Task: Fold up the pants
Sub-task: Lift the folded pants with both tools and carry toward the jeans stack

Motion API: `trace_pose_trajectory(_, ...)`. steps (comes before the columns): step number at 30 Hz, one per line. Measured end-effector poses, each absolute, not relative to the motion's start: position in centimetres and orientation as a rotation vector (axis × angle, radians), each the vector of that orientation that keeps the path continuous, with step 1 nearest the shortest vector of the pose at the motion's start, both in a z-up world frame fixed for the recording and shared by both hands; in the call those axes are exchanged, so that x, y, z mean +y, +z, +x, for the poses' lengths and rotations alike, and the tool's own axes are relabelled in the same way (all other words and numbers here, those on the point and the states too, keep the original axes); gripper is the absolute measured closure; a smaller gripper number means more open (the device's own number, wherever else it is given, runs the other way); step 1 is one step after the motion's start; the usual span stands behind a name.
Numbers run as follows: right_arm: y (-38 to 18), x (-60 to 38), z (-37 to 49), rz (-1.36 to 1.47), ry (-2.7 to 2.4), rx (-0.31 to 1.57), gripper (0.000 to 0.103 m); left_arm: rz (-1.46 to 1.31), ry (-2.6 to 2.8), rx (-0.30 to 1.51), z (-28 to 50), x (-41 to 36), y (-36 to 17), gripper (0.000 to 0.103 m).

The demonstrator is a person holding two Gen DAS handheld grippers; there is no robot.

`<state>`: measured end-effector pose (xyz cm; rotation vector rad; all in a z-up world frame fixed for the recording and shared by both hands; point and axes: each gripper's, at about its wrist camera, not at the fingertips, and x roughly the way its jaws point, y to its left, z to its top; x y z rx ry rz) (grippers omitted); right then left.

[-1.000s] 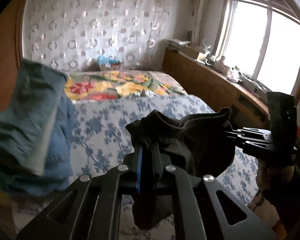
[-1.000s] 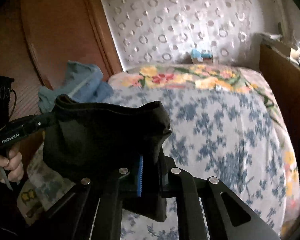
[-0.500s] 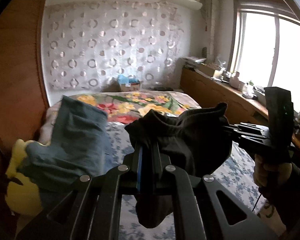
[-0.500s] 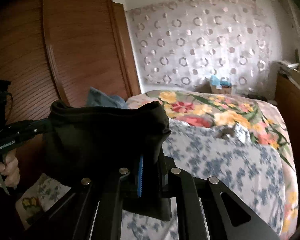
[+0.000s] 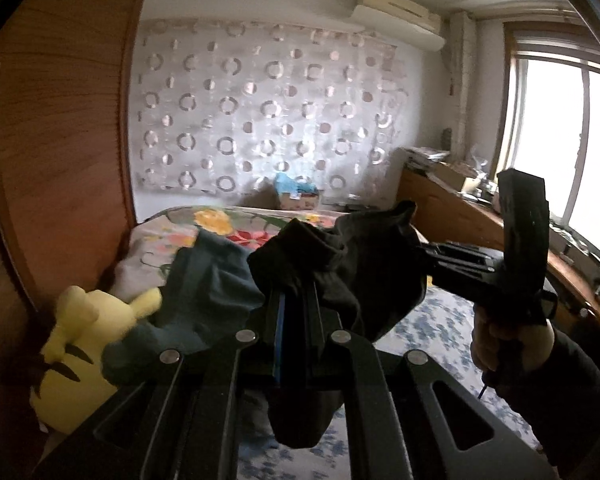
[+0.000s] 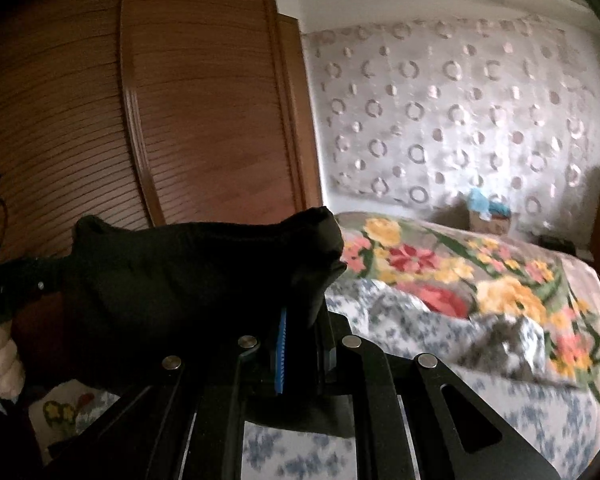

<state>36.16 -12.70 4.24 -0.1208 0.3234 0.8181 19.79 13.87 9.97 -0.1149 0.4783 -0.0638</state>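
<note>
Black pants [image 5: 352, 268] hang in the air between my two grippers, held by their top edge above the bed. My left gripper [image 5: 296, 300] is shut on one end of that edge. My right gripper [image 6: 300, 320] is shut on the other end of the pants [image 6: 188, 276]. In the left wrist view the right gripper [image 5: 428, 260] comes in from the right, held by a hand. In the right wrist view the left gripper [image 6: 56, 268] shows at the far left. The lower part of the pants is hidden behind the gripper bodies.
The bed [image 6: 500, 400] has a blue-flowered sheet and a bright floral cover [image 6: 440, 264]. Blue-grey folded clothes [image 5: 208, 280] and a yellow plush toy [image 5: 80, 340] lie at its left. A brown wardrobe [image 6: 180, 120] stands left, a wooden counter [image 5: 480, 216] under the window right.
Both grippers have risen and tilted up with the pants stretched between them; the views now show more wall and wardrobe and less bed. Both grips are unchanged.
</note>
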Motion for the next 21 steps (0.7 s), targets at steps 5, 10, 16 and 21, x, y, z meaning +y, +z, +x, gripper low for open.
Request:
trace_pose_trajectory(5,4.1,-9.8,40.8,-0.18,0.872,0.3,0.093,-0.146,-0.015,0.489,20.4,15.8,8.8,0.095)
trace_pose_trajectory(10,3.2,-6.6,45.3,-0.232,0.936,0.319,0.093,-0.172,0.01,0.501,20.2,16.9,7.5,0.095)
trace_pose_trajectory(16,3.1,-3.7,48.9,-0.282,0.967,0.333,0.093,-0.2,0.038,0.514,20.0,18.5,6.5,0.095)
trace_pose_trajectory(21,3.5,-1.9,50.3,-0.288,1.011,0.341,0.092,-0.197,0.073,0.527,19.5,19.2,6.4,0.095)
